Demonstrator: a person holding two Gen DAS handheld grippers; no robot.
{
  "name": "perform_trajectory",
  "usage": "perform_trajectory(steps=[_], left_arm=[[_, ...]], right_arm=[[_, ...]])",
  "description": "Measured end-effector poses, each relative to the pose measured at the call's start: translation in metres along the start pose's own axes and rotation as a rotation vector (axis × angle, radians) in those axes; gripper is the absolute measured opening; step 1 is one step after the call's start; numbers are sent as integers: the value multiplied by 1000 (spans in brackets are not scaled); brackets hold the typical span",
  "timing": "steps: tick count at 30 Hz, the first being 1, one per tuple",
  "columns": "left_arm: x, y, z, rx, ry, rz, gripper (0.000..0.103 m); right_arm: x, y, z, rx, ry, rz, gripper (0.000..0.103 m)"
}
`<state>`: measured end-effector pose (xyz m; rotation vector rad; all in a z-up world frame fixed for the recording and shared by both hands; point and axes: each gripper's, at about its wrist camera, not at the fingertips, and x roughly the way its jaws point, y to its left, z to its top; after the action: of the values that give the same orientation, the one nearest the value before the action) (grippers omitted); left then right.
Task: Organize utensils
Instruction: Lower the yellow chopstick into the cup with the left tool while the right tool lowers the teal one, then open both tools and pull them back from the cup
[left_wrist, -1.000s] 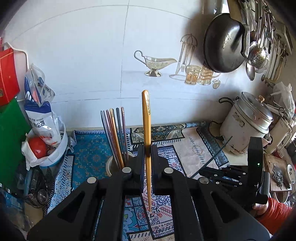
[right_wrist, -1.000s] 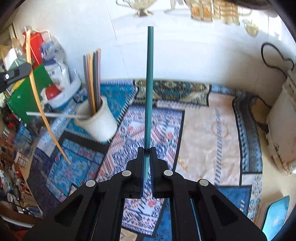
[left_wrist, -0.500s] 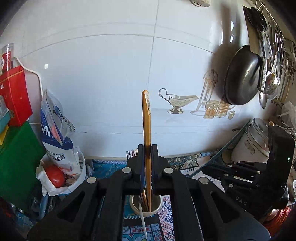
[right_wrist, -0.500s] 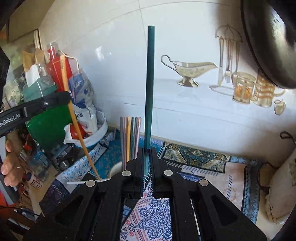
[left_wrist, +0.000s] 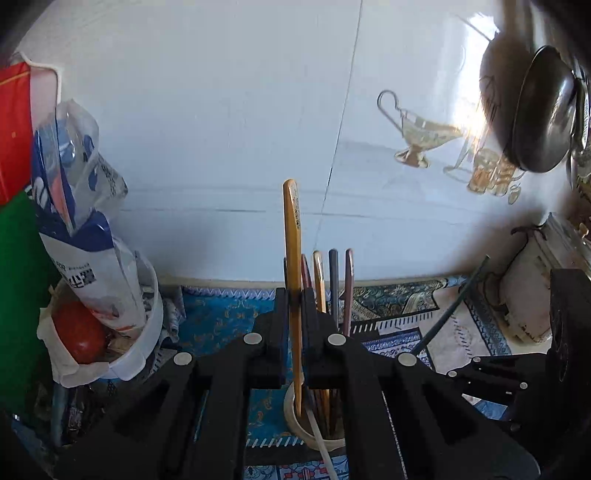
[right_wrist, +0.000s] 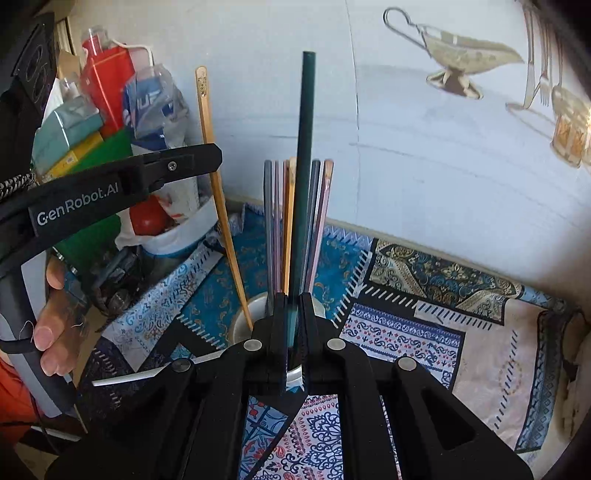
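My left gripper (left_wrist: 294, 295) is shut on a yellow chopstick (left_wrist: 291, 236), held upright with its lower tip inside the white cup (left_wrist: 291, 408). The cup holds several coloured chopsticks (left_wrist: 333, 280). In the right wrist view the yellow chopstick (right_wrist: 214, 177) slants down into the cup (right_wrist: 242, 321), gripped by the left gripper (right_wrist: 218, 157). My right gripper (right_wrist: 293, 299) is shut on a dark green chopstick (right_wrist: 304, 166), upright just above the cup, among the other chopsticks (right_wrist: 275, 221). The right gripper and green chopstick (left_wrist: 454, 306) show at the right of the left wrist view.
A white tiled wall (left_wrist: 221, 129) stands close behind. A white bowl with a bag and a tomato (left_wrist: 81, 332) sits left. A white straw-like stick (right_wrist: 147, 374) pokes from the cup. A pan (left_wrist: 543, 110) hangs upper right; a pot (left_wrist: 532, 295) stands right. A patterned mat (right_wrist: 406, 332) covers the counter.
Both grippers have moved down and closer to the cup. The yellow chopstick's tip now sits inside the cup, and the green chopstick has come over the cup.
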<state>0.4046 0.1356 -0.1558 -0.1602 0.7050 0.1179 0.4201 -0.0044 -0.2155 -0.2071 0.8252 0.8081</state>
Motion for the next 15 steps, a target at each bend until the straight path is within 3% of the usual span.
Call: perform_trajectory(steps=[9,15], left_arm=[[19,-10,-19,22,168,-3,5],[-32,-19,-13,-23,146,-10,6]], right_arm=[[12,1,-8,-17,137,4,6],[-40,5,-11,-73,93,30,8]])
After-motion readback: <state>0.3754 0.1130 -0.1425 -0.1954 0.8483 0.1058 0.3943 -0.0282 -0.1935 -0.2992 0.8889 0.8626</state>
